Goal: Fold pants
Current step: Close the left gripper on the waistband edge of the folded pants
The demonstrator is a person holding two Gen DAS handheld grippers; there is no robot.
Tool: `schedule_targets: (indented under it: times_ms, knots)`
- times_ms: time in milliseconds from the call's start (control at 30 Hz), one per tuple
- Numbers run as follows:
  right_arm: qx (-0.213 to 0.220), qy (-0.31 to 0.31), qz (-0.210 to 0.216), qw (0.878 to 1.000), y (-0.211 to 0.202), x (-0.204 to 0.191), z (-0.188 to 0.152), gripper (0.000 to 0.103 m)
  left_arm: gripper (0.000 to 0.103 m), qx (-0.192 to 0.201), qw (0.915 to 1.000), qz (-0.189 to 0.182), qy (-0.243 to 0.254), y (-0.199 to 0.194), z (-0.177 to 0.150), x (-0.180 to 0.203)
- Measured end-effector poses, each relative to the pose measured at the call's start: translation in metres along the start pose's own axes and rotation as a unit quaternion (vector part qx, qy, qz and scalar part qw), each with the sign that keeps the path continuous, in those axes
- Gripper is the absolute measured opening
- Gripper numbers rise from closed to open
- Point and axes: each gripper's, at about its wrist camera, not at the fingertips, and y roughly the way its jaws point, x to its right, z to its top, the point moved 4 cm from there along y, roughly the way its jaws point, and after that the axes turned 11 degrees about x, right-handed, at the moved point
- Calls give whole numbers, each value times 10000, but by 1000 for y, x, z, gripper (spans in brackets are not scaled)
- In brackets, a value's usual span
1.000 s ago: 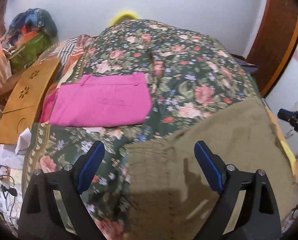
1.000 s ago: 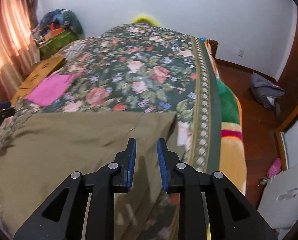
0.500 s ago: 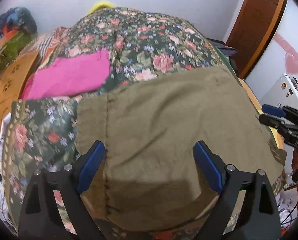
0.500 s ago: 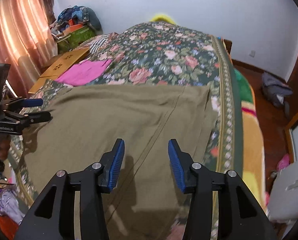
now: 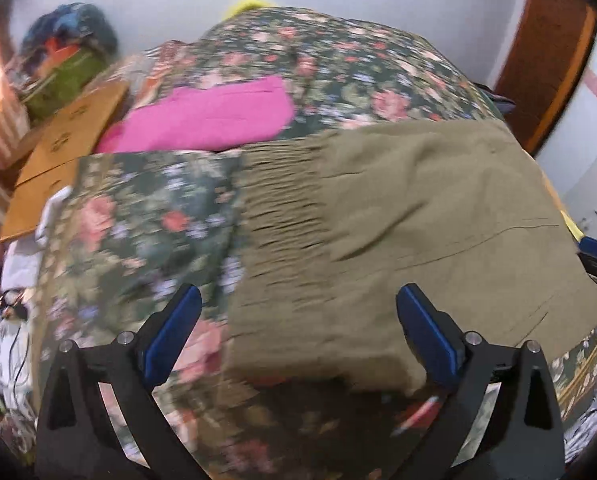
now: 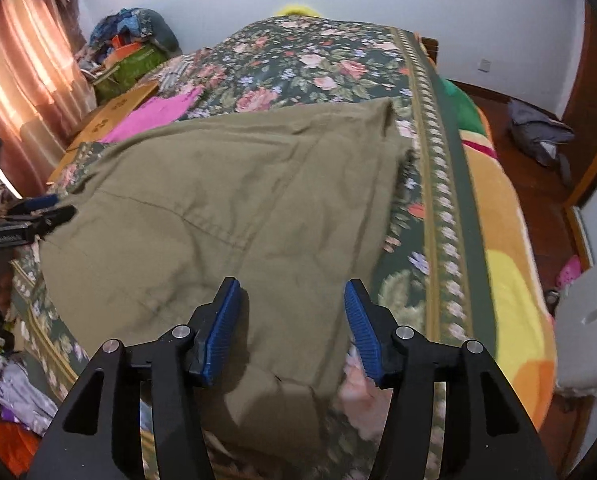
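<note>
Plenty of room over the bed (image 6: 450, 184): the far half of the floral cover lay bare past the olive pants (image 6: 226, 208). On the left side, pink folded clothes (image 5: 214, 116) and a wooden board (image 5: 58, 148) took up that edge, with a heap of bags (image 6: 130, 52) behind. Both tongs, left (image 5: 298, 332) and right (image 6: 292, 324), gaped wide above the pants, well apart from each other. The right edge was free down to the floor.

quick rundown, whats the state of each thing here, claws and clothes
left claw: open, holding nothing
right claw: open, holding nothing
olive pants: spread flat on the bed, lightly wrinkled, near edge hanging over the side
pink garment: already folded, lying flat beyond the pants
bedspread: laid over the bed under both garments
</note>
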Motion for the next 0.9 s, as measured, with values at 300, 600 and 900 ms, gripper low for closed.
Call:
schedule_targets:
  times_ms: [300,600,900]
  knots:
    - [370,-5,-162,9992,-28,-3,13,50,100,-181,9903,-684,-1194,-23,-16,-32]
    - [752,-440,286,9958,-19,-60,36,50,101,-605,9543,-1856,-2261,-2,-42,-9]
    - [213,-318,401,9985,15,-56,9,54,102,-525,9525,-1924,-2302,17,-30,-1]
